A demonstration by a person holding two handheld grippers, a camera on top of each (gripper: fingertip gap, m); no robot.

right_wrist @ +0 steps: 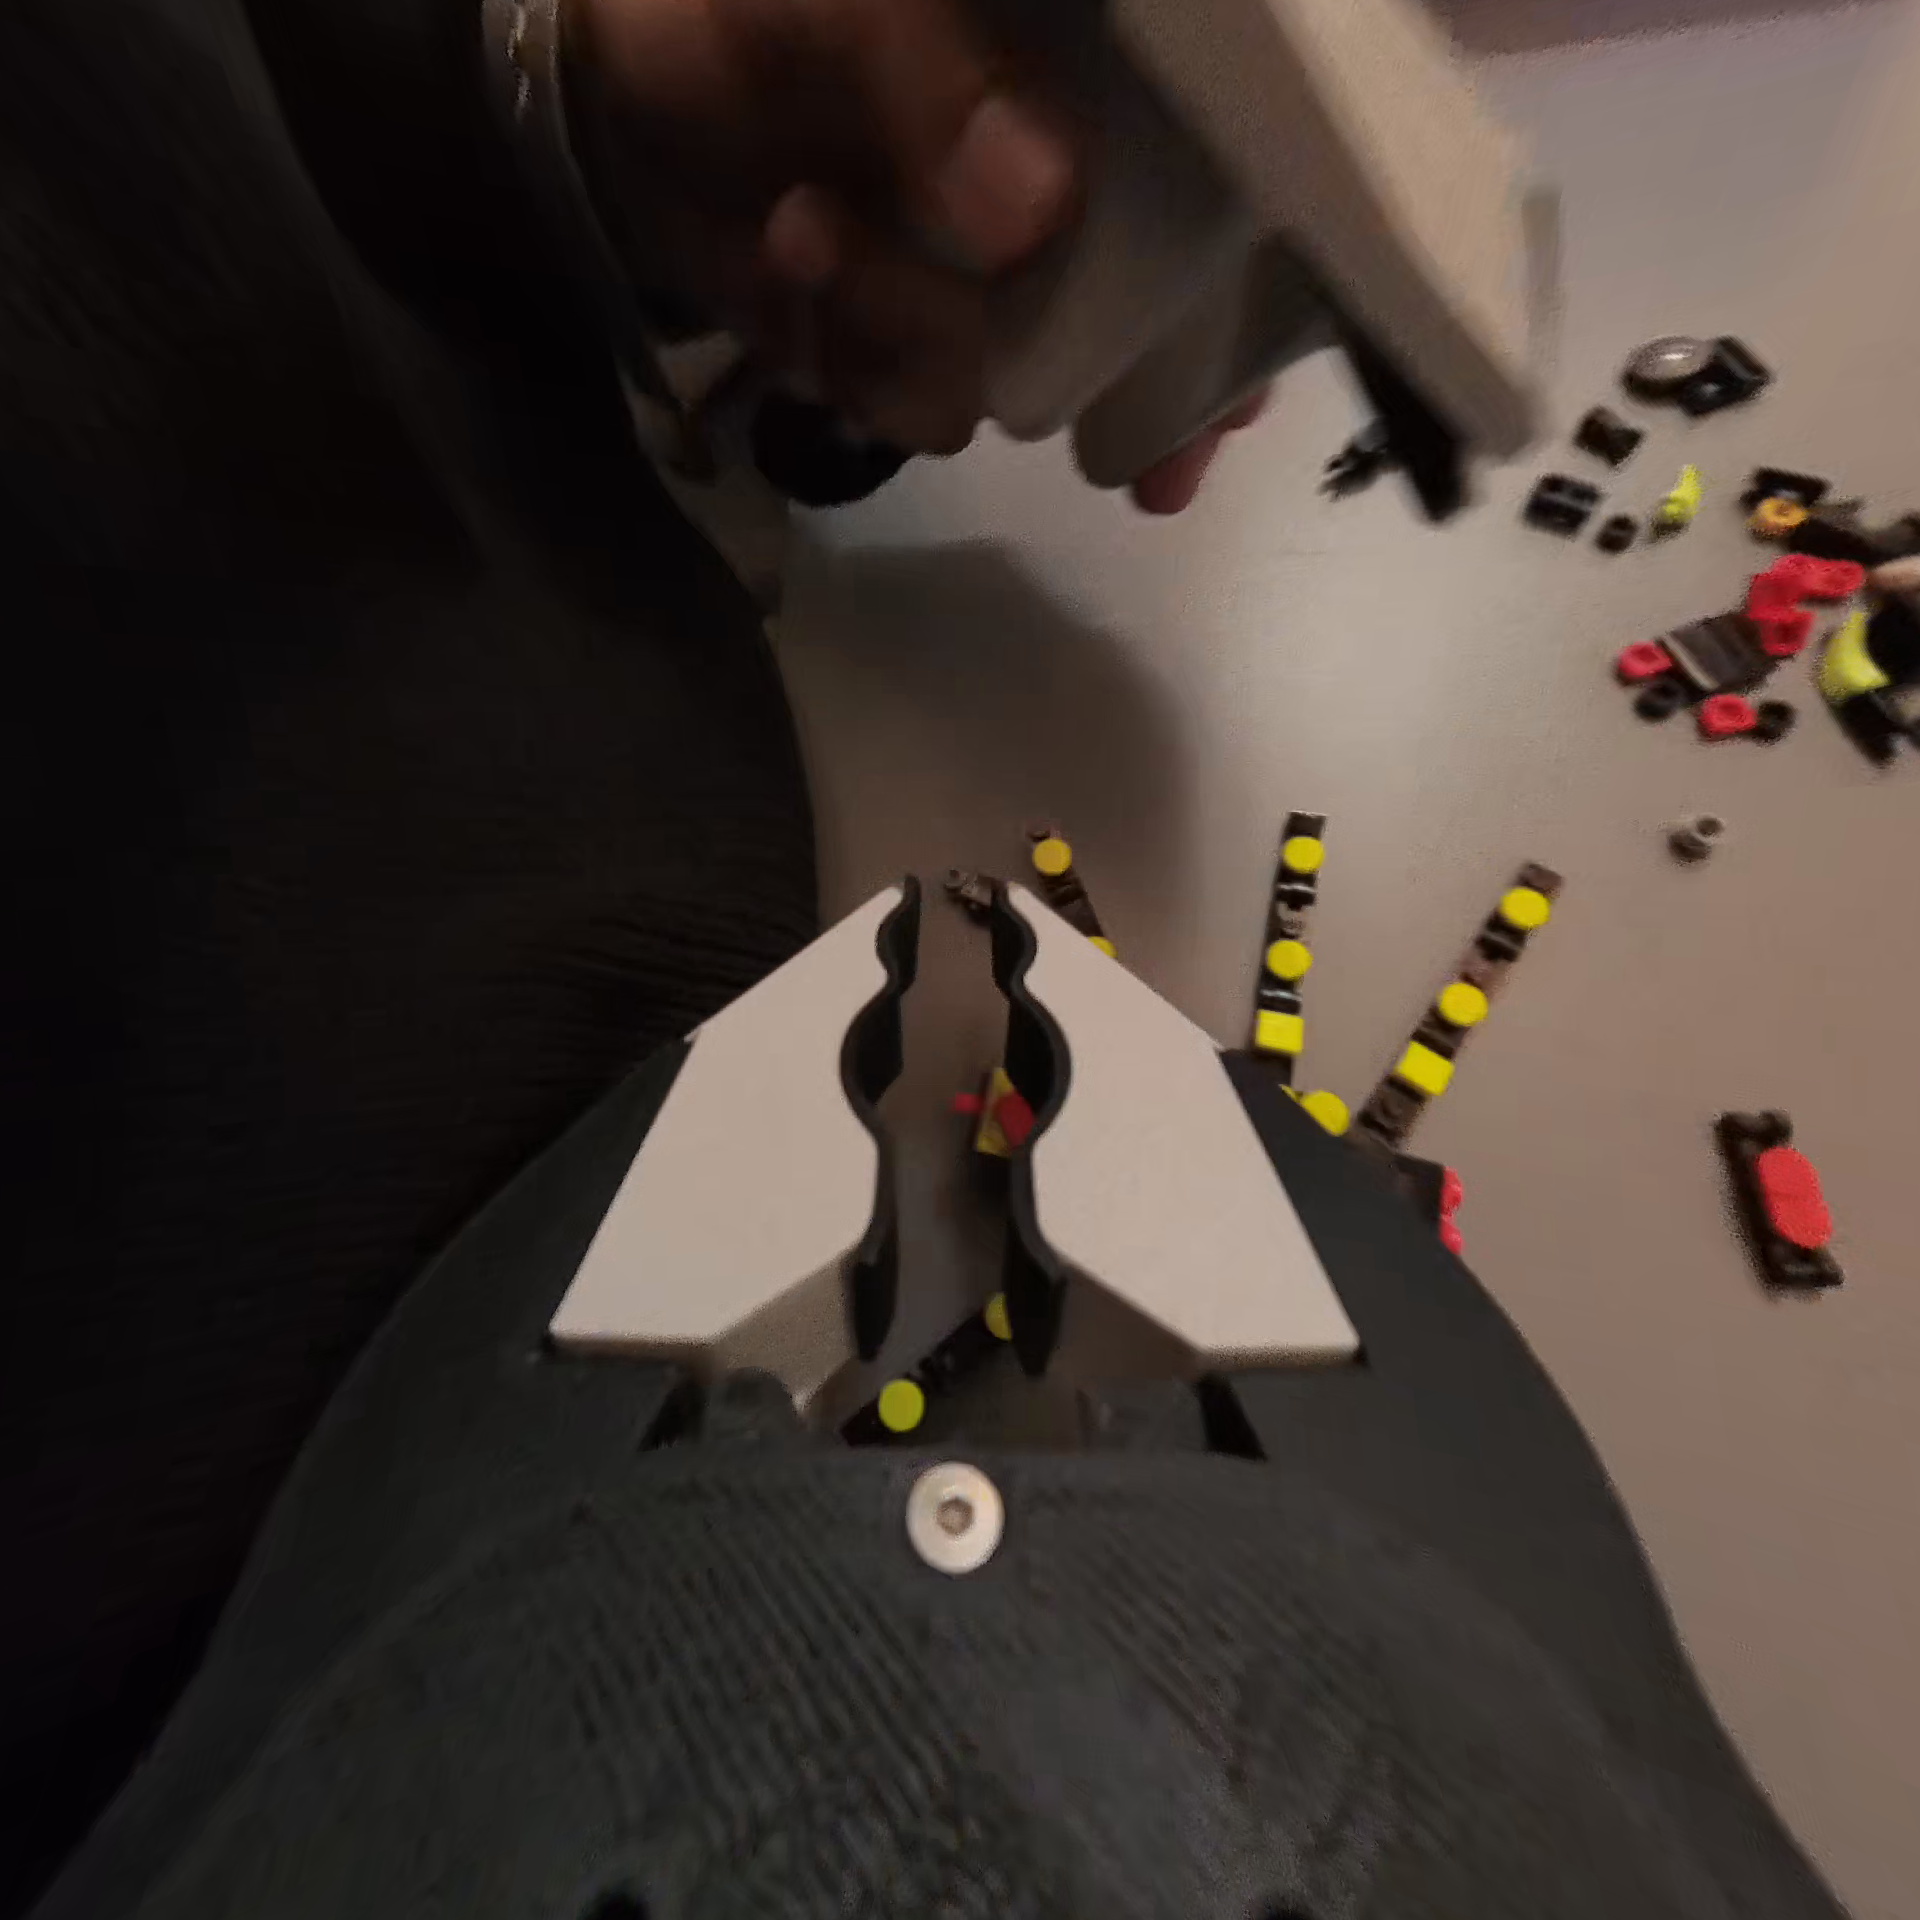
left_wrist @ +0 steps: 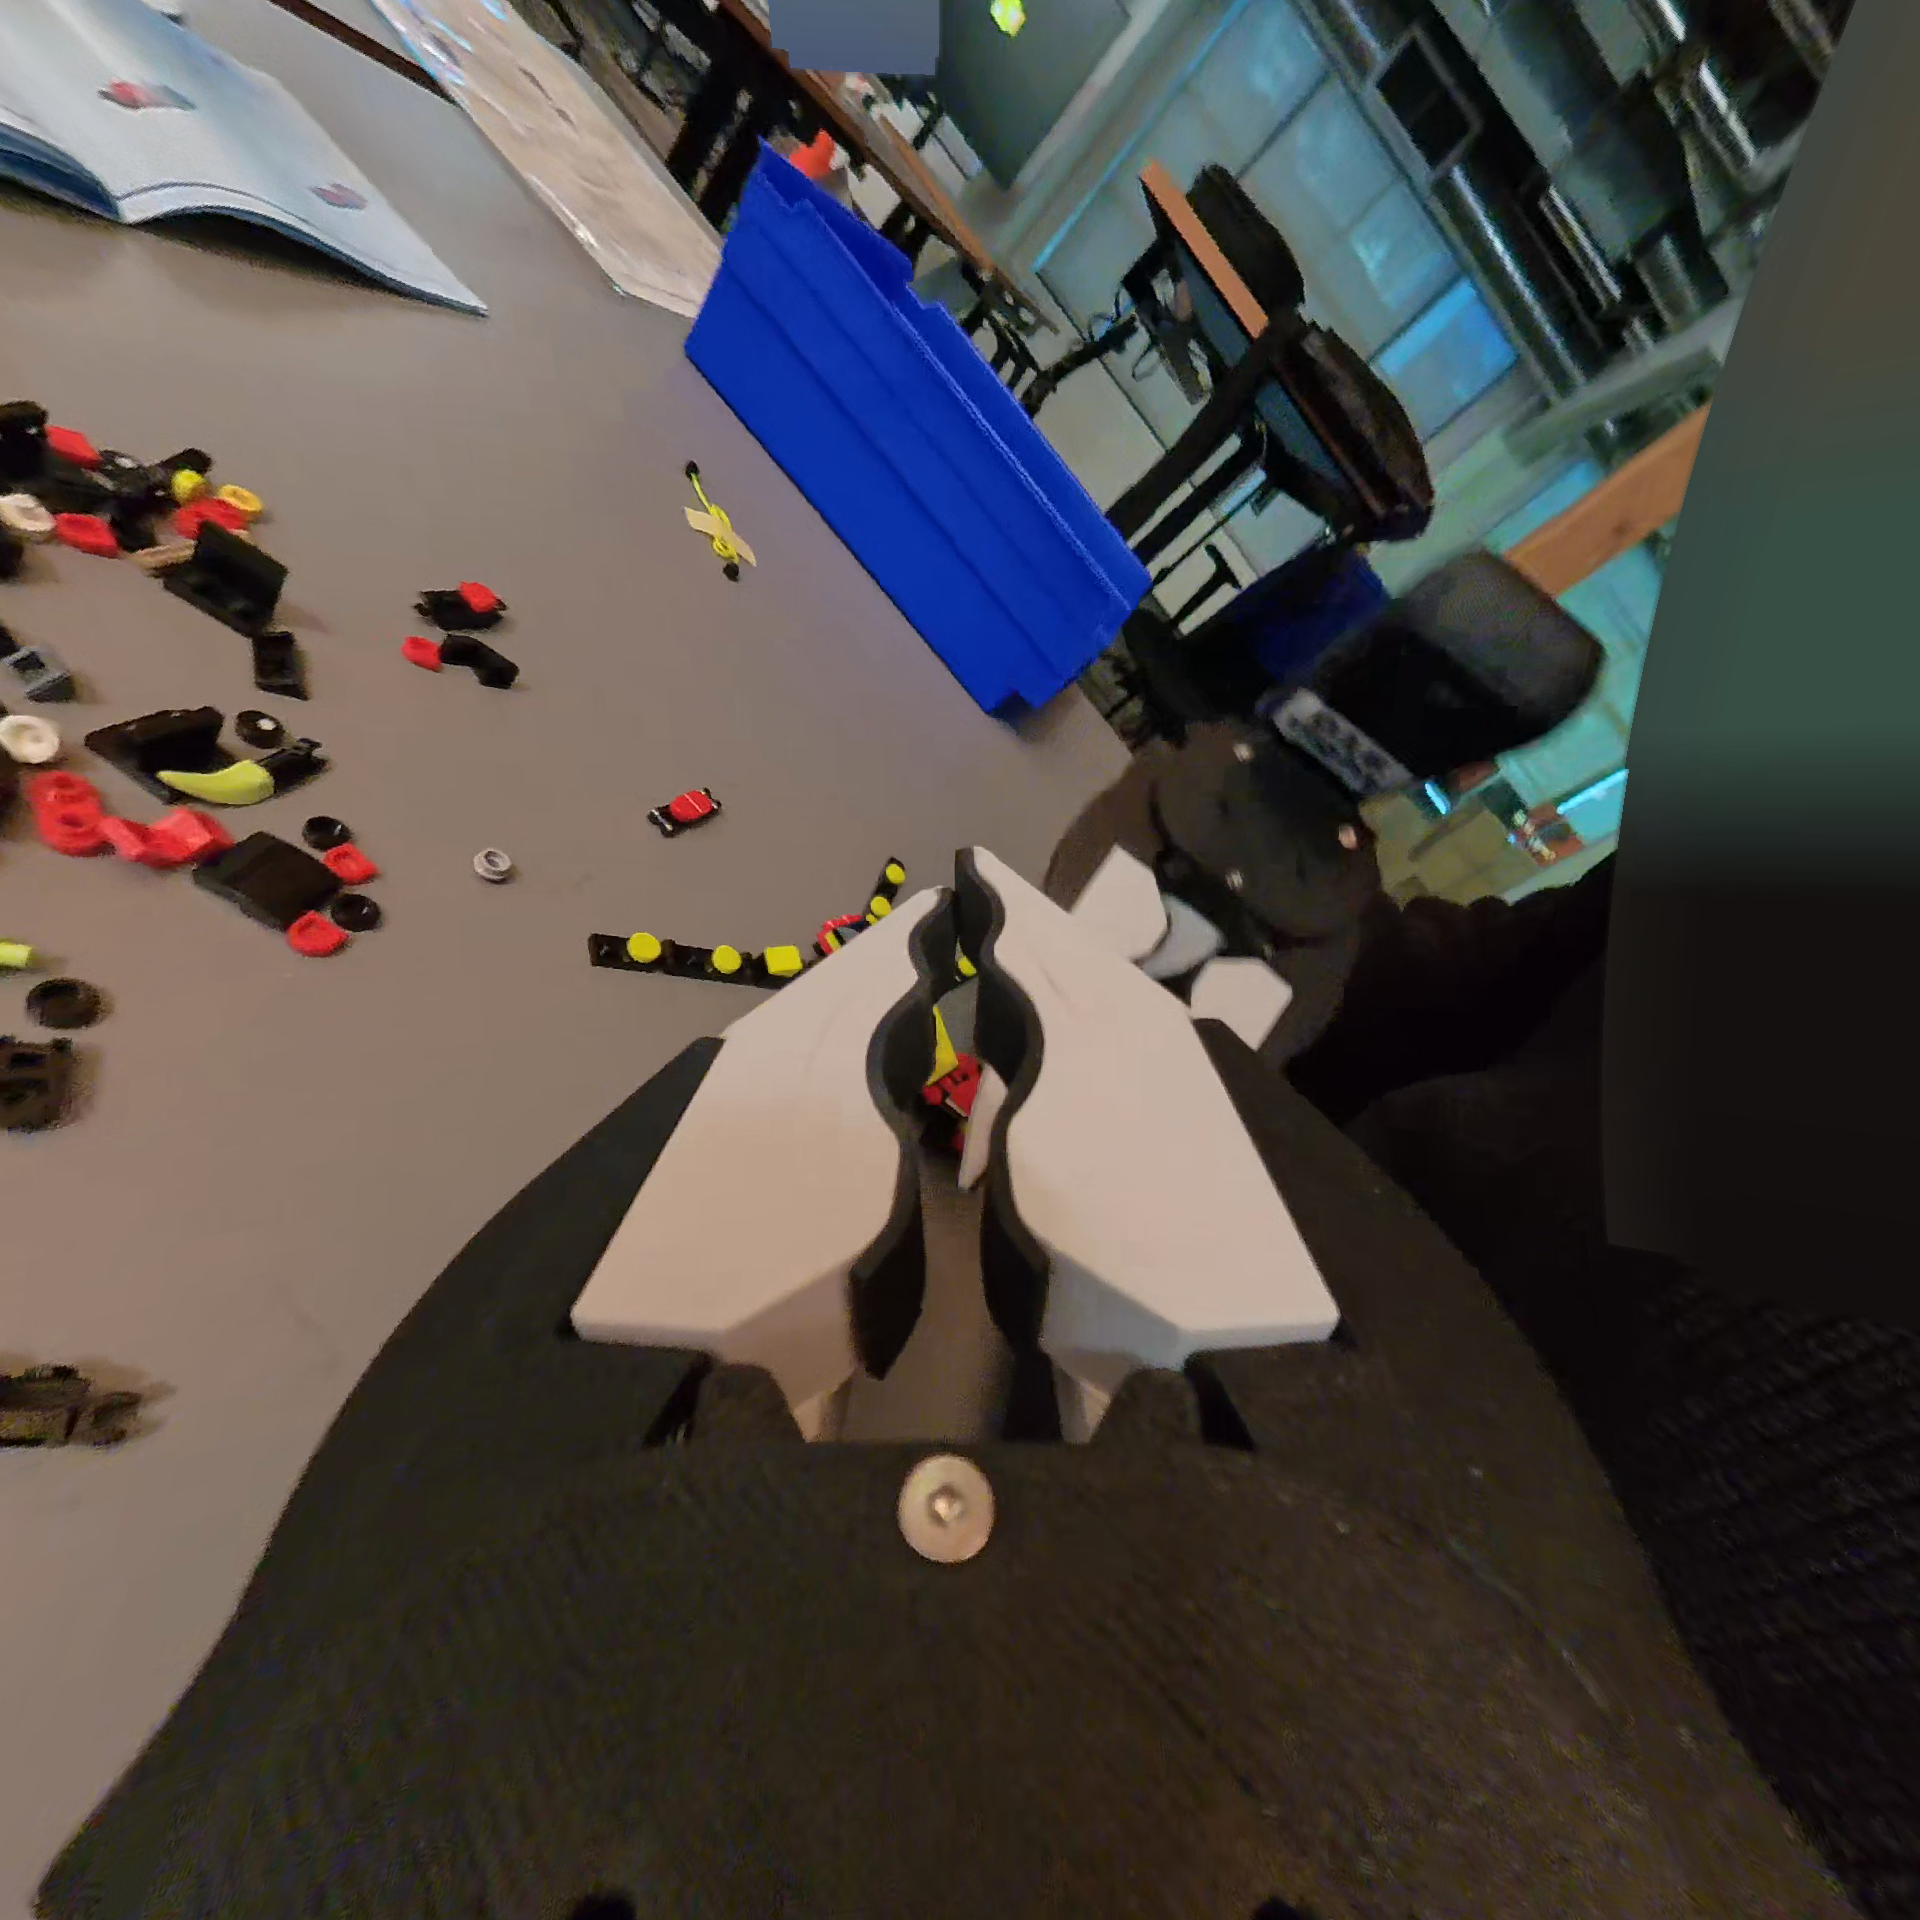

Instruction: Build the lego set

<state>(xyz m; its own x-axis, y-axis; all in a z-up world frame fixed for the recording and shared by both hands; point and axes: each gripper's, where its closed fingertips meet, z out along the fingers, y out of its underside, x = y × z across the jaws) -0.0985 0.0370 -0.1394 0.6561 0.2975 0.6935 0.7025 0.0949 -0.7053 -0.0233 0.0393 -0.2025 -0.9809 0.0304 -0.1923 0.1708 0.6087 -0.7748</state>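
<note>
A lego assembly of black strips with yellow studs (right_wrist: 1288, 956) fans out on the grey table from a red and yellow hub (right_wrist: 1000, 1114). It also shows in the left wrist view (left_wrist: 707, 956). My right gripper (right_wrist: 958, 894) hovers over the hub, its jaws a narrow gap apart around a small dark piece (right_wrist: 971, 888) at the tips. My left gripper (left_wrist: 954, 894) has its tips closed together above the same hub (left_wrist: 951, 1081). It shows blurred in the right wrist view (right_wrist: 1423, 478), held by a hand. The right gripper (left_wrist: 1143, 914) sits just to its right.
Loose red, black and yellow pieces (left_wrist: 187, 769) lie scattered to the left, also in the right wrist view (right_wrist: 1787, 623). A black piece with a red top (right_wrist: 1782, 1200) and a small grey round piece (left_wrist: 492, 864) lie apart. A blue bin (left_wrist: 904, 436) and an open booklet (left_wrist: 208, 156) stand farther back.
</note>
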